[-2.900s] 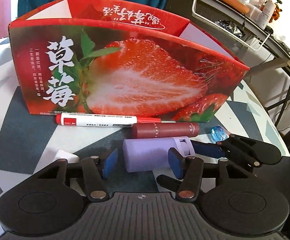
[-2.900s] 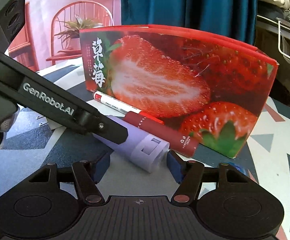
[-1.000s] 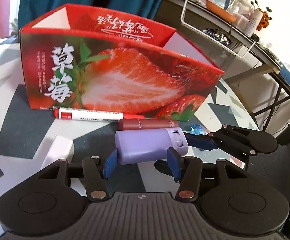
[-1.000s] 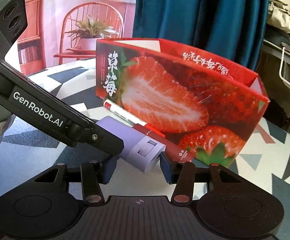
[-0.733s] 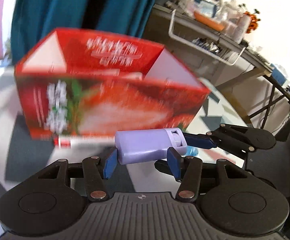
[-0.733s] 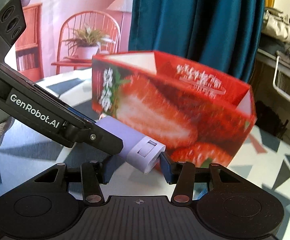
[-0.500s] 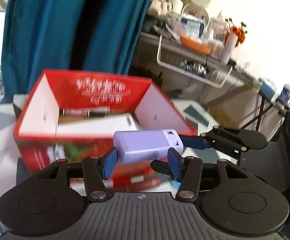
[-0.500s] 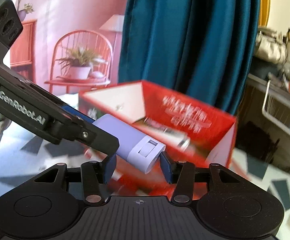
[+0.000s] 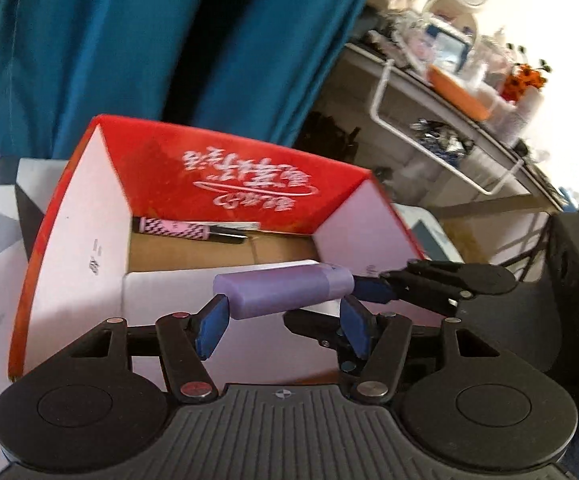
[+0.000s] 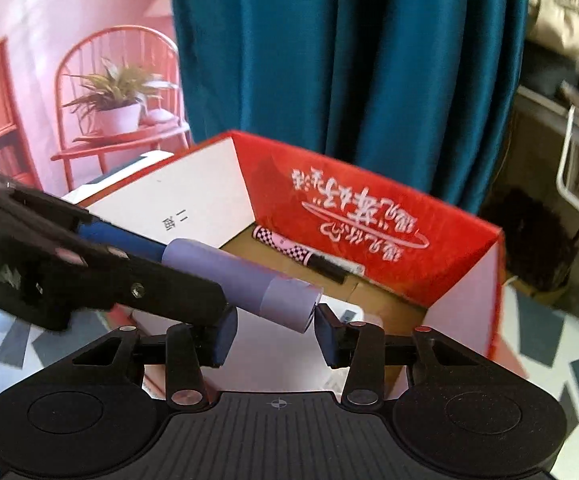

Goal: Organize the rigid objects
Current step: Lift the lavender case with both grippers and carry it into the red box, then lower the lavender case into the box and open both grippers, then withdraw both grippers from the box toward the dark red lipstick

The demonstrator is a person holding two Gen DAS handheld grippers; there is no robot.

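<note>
Over the box mouth: lilac tube point(image 9: 285, 294), a smooth plastic cylinder with a paler cap end, hangs in the air above the near wall of the box, lying almost level and touching nothing below it.
Box: red cardboard box point(image 9: 73, 248) printed with white lettering, open at the top, with white inner walls and a brown floor; it stands on the table.
Inside the box: pink pen with a black-and-white checked band and a dark cap point(image 9: 173, 230) lies on the floor against the far wall.
Left gripper point(image 9: 283, 326): half wide, its jaws having just been opening; the lilac tube lies across between the blue pads point(image 9: 211, 330), which stand at either side of it without clamping it.
Right gripper point(image 10: 275, 334): narrow, its jaws having just been closing; they are clamped across the cap end of the lilac tube, and the right-hand pad point(image 10: 327, 336) meets the cap's rim.
Two grippers: they reach in from opposite ends of the tube, close together, and the left one's black finger crosses in front of the right one's other pad.
Table: white top with grey triangles point(image 10: 549, 344).
Behind: teal curtain point(image 10: 349, 60) hangs just past the box; a cluttered shelf point(image 9: 449, 92) runs off to the right, blurred.
</note>
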